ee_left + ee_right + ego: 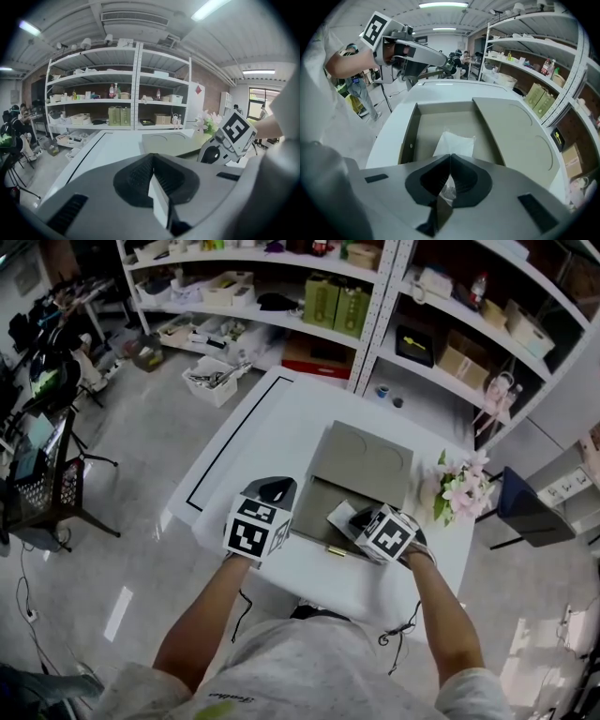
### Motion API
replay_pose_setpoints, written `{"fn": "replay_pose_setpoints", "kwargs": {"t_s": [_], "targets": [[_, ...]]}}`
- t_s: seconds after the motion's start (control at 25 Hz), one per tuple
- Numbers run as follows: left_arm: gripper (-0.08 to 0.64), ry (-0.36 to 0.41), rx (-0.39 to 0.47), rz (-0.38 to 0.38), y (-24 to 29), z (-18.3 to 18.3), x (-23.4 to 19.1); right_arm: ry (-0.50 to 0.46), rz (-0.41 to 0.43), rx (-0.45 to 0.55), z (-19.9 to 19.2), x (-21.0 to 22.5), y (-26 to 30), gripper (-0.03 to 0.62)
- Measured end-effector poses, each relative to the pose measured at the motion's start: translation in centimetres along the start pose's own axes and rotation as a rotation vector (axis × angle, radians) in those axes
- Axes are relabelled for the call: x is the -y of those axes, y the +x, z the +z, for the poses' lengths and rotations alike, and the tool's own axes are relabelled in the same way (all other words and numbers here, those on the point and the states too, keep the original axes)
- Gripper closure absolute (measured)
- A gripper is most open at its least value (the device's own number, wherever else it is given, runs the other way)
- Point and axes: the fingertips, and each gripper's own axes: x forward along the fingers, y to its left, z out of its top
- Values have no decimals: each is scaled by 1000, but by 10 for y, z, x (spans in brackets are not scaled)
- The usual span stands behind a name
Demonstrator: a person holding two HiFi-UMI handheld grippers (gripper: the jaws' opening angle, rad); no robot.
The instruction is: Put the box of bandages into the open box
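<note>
The right tongs [450, 158] are clenched on the near edge of the bandage box [455, 143], a flat white pack. From the right gripper view the pack slopes away from the tongs and down into the open box [408, 136], over the middle of its floor. Whether its lower end touches the floor cannot be told. In the head view the pack shows as a white patch [340, 515] inside the box, just left of the right tongs' marker cube.

The open box is grey and sits on the right half of the white desk [272, 427]. Its lid [361, 460] is thrown back flat on the far side, with two round shapes pressed into it.

The left tongs [275, 489] are clenched too. In the left gripper view their tips meet, and nothing can be made out between them. They are held above the desk just left of the open box, at its near left corner, and point to the far side. The two grippers sit close together, one on each side of the box's near end.

Pink and white flowers [461, 486] stand on the desk right of the box. Shelves [375, 296] loaded with cartons and bins run along the far side.
</note>
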Motion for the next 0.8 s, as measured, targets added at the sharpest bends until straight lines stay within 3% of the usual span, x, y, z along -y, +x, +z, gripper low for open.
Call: {"fn": "replay_pose_setpoints", "kwargs": {"t_s": [0.8], "targets": [[555,10,13,-15,-10,3,4,80,-74,69,8,1,-19,528]]}}
